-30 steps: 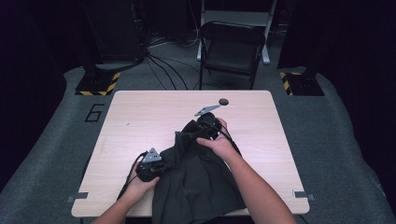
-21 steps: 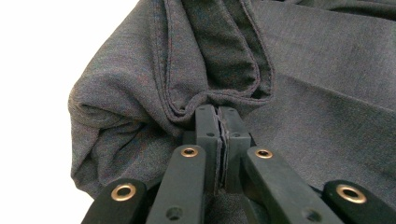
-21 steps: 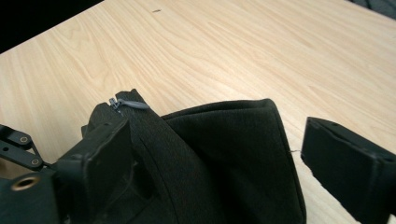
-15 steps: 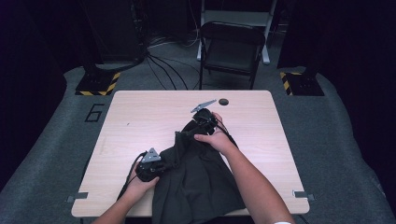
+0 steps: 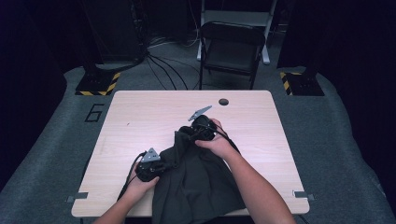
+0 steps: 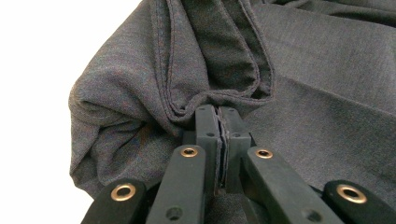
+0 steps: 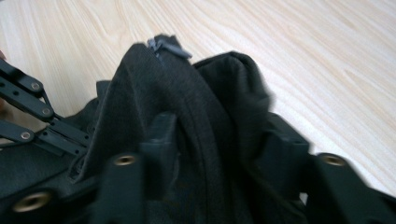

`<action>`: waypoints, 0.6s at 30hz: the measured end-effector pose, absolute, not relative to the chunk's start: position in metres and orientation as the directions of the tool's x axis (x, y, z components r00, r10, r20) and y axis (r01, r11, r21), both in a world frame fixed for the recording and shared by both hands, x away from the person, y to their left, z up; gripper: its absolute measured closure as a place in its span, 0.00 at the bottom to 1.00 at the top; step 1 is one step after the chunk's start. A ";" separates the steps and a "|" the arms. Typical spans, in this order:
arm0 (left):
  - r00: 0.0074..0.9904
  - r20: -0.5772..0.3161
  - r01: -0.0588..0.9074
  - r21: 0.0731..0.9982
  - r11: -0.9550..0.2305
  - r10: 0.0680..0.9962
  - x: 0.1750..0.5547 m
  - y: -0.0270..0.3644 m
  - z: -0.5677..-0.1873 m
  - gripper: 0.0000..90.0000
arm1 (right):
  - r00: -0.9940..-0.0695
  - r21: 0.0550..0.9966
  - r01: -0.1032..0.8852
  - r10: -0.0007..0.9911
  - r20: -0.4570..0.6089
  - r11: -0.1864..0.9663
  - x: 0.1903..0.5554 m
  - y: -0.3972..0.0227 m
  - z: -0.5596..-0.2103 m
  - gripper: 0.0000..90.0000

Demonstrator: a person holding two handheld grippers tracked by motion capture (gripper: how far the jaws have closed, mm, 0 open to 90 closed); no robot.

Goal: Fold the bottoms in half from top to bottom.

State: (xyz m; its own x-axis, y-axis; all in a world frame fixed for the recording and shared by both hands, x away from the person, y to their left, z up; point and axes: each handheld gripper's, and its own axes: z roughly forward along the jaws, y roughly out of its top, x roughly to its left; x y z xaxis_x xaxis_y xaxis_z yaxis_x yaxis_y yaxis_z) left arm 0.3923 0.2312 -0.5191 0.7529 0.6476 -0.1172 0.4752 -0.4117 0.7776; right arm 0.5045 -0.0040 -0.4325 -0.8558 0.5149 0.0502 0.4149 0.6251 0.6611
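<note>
A dark grey garment lies bunched on the wooden table and hangs over its near edge. My left gripper is at the garment's left edge. In the left gripper view it is shut on a stitched hem of the garment. My right gripper is at the raised top corner. In the right gripper view its jaws have just been closing. They stand half apart around an upright fold of the garment, without clamping it. The left gripper's linkage shows at that view's left.
A round cable hole is near the table's far edge. A folding chair stands behind the table. Yellow-and-black striped bases sit on the grey floor at both far corners. Bare wood surrounds the garment.
The right hand has shifted slightly left onto the garment's top fold, which is now bunched higher. The left hand has stayed put with the hem in its grip.
</note>
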 end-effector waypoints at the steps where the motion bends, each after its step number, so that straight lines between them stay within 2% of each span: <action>1: 0.749 -0.123 0.477 0.781 -0.402 0.651 0.392 0.231 -0.520 0.98 | -0.847 0.651 0.433 0.529 0.057 0.624 0.503 -0.002 -0.434 0.64; 4: 0.747 -0.123 0.480 0.780 -0.402 0.653 0.392 0.231 -0.519 0.98 | -0.846 0.645 0.438 0.530 0.060 0.626 0.501 -0.001 -0.437 0.78; 6: 0.746 -0.124 0.479 0.783 -0.397 0.655 0.392 0.231 -0.519 0.97 | -0.851 0.649 0.433 0.521 0.066 0.626 0.501 -0.002 -0.437 0.83; 9: 0.738 -0.159 0.499 0.783 -0.372 0.656 0.391 0.233 -0.518 0.93 | -0.849 0.652 0.438 0.522 0.075 0.619 0.499 -0.004 -0.436 0.86; 14: 0.720 -0.221 0.523 0.795 -0.306 0.658 0.388 0.238 -0.509 0.73 | -0.845 0.664 0.438 0.529 0.075 0.606 0.499 -0.010 -0.433 0.87; 18: 0.710 -0.203 0.509 0.810 -0.292 0.674 0.385 0.249 -0.493 0.63 | -0.842 0.677 0.441 0.533 0.084 0.589 0.497 -0.018 -0.428 0.87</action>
